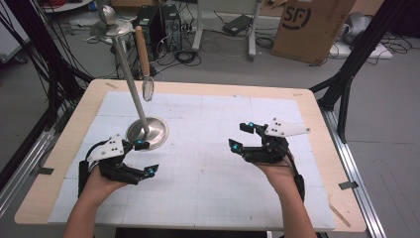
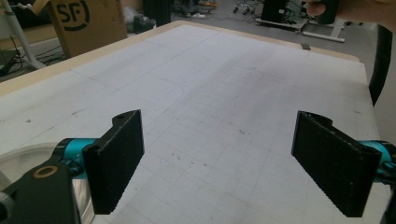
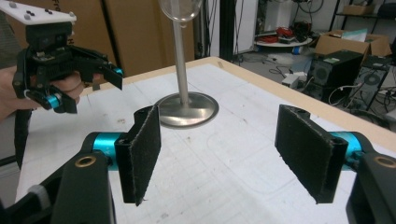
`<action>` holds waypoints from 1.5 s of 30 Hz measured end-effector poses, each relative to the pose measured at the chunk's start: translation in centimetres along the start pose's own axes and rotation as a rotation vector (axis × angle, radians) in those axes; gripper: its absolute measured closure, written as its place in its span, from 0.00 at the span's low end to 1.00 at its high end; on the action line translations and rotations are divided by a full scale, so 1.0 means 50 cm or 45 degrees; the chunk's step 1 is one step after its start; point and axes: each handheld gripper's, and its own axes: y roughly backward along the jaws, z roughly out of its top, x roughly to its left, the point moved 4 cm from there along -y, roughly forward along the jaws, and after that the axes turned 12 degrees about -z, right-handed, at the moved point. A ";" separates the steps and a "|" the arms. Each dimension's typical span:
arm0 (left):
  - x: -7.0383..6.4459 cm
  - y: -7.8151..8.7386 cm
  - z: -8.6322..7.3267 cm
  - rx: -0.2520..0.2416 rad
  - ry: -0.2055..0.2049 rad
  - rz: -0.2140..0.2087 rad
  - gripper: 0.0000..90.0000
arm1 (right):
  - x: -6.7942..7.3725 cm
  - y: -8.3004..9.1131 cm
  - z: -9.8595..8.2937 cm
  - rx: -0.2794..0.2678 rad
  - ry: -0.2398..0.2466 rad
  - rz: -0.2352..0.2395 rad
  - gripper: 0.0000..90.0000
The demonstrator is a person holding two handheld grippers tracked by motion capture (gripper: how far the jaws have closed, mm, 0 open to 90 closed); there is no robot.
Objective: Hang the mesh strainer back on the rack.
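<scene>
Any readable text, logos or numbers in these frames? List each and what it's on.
"SF": printed logo on the cardboard box on the floor beyond the table; it also reads on that box in the left gripper view.
Further print on that box is too blurred to read.
Nothing readable on the metal stand or either hand-held gripper.

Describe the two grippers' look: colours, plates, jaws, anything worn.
Both the left gripper and the right gripper are black, each with two flat black jaws faced with ribbed pads, teal fittings at the jaw bases and brass-coloured pivot rings. Each carries a pale three-cornered plate dotted with dark marks on top. A black strap runs around each hand. The forearms are bare, with no sleeves visible.
</scene>
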 end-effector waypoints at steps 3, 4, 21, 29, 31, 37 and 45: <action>0.000 0.000 -0.001 -0.001 0.001 0.000 0.19 | -0.004 0.006 -0.015 -0.002 -0.014 -0.010 0.34; 0.000 0.000 -0.001 0.000 0.001 0.000 0.19 | -0.005 0.008 -0.019 -0.004 -0.018 -0.012 0.34; 0.000 0.001 -0.005 -0.012 0.007 0.003 0.20 | -0.009 0.029 -0.080 0.002 -0.052 -0.022 0.32; 0.002 0.003 -0.003 -0.028 0.010 0.003 0.20 | -0.005 0.024 -0.096 0.031 -0.058 -0.005 0.30; 0.003 0.003 -0.002 -0.032 0.010 0.000 0.19 | -0.004 0.023 -0.103 0.045 -0.064 -0.002 0.29; 0.004 0.001 -0.002 -0.036 0.015 -0.006 0.20 | -0.001 0.022 -0.118 0.075 -0.093 0.009 0.27; 0.002 0.000 -0.001 -0.033 0.006 -0.010 0.19 | 0.002 0.020 -0.123 0.094 -0.084 0.019 0.25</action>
